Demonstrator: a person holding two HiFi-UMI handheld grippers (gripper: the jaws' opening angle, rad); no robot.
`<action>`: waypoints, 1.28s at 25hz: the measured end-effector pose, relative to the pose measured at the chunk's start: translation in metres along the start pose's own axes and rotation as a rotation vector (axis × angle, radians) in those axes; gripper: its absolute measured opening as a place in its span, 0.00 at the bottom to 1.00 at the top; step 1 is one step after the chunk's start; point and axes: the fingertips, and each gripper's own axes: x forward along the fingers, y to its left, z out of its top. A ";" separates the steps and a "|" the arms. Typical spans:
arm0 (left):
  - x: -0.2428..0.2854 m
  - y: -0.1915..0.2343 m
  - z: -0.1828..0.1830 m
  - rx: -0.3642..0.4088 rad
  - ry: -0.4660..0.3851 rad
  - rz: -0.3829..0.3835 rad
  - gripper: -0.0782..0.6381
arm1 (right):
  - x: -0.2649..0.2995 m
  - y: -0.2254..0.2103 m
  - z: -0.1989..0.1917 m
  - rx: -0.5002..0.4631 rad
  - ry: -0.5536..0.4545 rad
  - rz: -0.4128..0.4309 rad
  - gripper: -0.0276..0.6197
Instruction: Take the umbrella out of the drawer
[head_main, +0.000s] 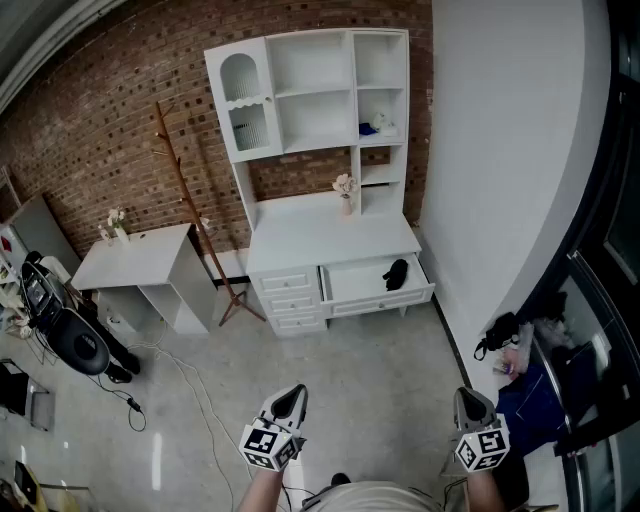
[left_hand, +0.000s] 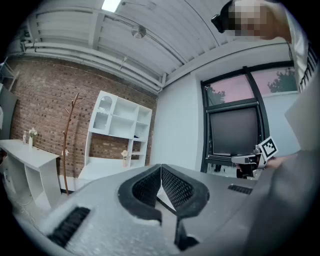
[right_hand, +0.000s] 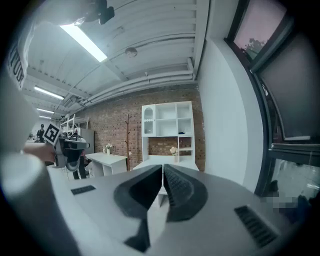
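A small black folded umbrella (head_main: 396, 274) lies in the open top right drawer (head_main: 372, 283) of the white cabinet desk (head_main: 330, 243) against the brick wall, seen in the head view. Both grippers are far from it, held low near my body. My left gripper (head_main: 292, 398) is shut with nothing between its pads; its jaws (left_hand: 160, 170) meet at the tips. My right gripper (head_main: 470, 398) is shut and empty too, its pads (right_hand: 163, 170) closed together. The cabinet (right_hand: 167, 135) shows far ahead in the right gripper view.
A white side table (head_main: 140, 262) stands left of the cabinet, with a bare wooden coat rack (head_main: 190, 205) between them. Cables and gear (head_main: 60, 320) lie on the floor at left. A white wall (head_main: 510, 150) and bags (head_main: 520, 350) are at right.
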 end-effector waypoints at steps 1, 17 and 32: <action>0.000 0.001 -0.003 0.009 -0.003 -0.012 0.14 | 0.001 0.001 0.001 0.000 -0.002 -0.001 0.09; -0.002 0.010 -0.013 0.007 0.012 -0.050 0.14 | 0.002 0.019 0.004 -0.006 -0.008 -0.015 0.09; -0.009 0.034 -0.019 -0.001 0.052 -0.099 0.15 | 0.009 0.056 -0.005 0.004 0.025 -0.037 0.09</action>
